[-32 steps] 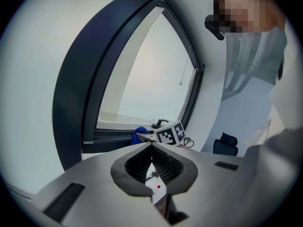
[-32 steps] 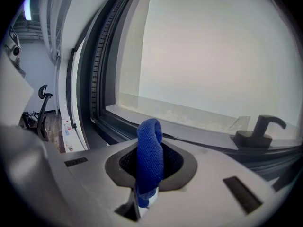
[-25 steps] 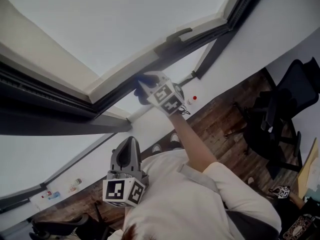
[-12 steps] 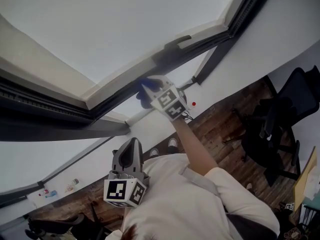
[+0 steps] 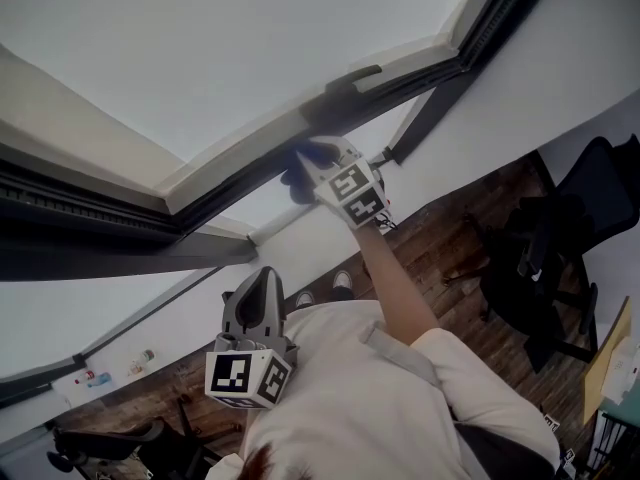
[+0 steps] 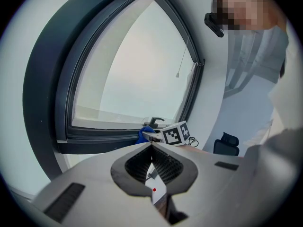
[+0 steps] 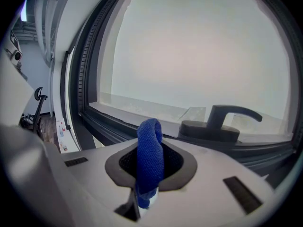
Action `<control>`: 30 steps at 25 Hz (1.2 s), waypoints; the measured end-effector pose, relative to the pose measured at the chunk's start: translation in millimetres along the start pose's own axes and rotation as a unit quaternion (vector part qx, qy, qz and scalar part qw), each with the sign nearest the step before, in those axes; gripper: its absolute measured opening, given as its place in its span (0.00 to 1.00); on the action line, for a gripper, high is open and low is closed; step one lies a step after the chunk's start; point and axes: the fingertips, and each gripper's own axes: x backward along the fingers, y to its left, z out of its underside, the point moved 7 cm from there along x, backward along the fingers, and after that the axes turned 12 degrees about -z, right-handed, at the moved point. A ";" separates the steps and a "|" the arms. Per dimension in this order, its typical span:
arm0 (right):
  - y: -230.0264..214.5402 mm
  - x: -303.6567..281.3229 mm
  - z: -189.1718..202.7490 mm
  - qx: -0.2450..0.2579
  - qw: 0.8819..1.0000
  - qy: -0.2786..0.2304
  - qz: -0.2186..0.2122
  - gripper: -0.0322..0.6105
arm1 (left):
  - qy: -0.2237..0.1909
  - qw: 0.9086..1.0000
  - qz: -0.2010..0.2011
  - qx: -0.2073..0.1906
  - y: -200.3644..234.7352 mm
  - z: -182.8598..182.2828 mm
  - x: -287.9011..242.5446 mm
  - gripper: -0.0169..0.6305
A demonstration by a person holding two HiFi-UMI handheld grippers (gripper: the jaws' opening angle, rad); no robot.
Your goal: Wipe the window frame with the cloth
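Observation:
A folded blue cloth [image 7: 150, 155] sticks up between the jaws of my right gripper [image 7: 150, 137], which is shut on it. In the head view the right gripper [image 5: 312, 163] holds the cloth [image 5: 300, 180] against the dark lower window frame [image 5: 240, 183], just left of the window handle [image 5: 350, 74]. The handle [image 7: 222, 122] sits close ahead on the right in the right gripper view. My left gripper [image 5: 255, 293] hangs low near my chest, away from the window, shut with nothing in it. From the left gripper view, its tips [image 6: 152, 146] point toward the frame [image 6: 102, 138] and the cloth [image 6: 146, 134].
A pale sill [image 7: 142, 109] runs under the glass. A pull cord [image 6: 182, 56] hangs at the window's right side. Black office chairs [image 5: 545, 258] stand on the wooden floor [image 5: 440, 248] below right. Small bottles [image 5: 110, 368] lie by the wall at lower left.
My right gripper has slid the cloth rightward along the lower frame, closer to the handle. The left gripper has stayed low near my chest.

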 end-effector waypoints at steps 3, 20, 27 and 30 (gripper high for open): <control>-7.4 5.4 2.2 0.000 1.000 0.002 0.005 0.12 | -0.003 1.000 -0.001 0.000 -2.7 -0.7 -1.6 0.03; -59.3 41.3 14.3 -0.043 0.996 -0.013 0.079 0.12 | -0.009 1.000 -0.002 -0.008 -8.9 -8.5 -7.9 0.04; -14.7 89.6 16.5 -0.177 0.959 -0.223 0.014 0.12 | -0.024 1.000 -0.008 -0.014 19.4 -22.5 -5.3 0.03; 16.1 114.3 13.1 -0.168 0.950 -0.265 0.004 0.12 | -0.025 0.999 0.009 -0.026 30.6 -30.2 -5.6 0.03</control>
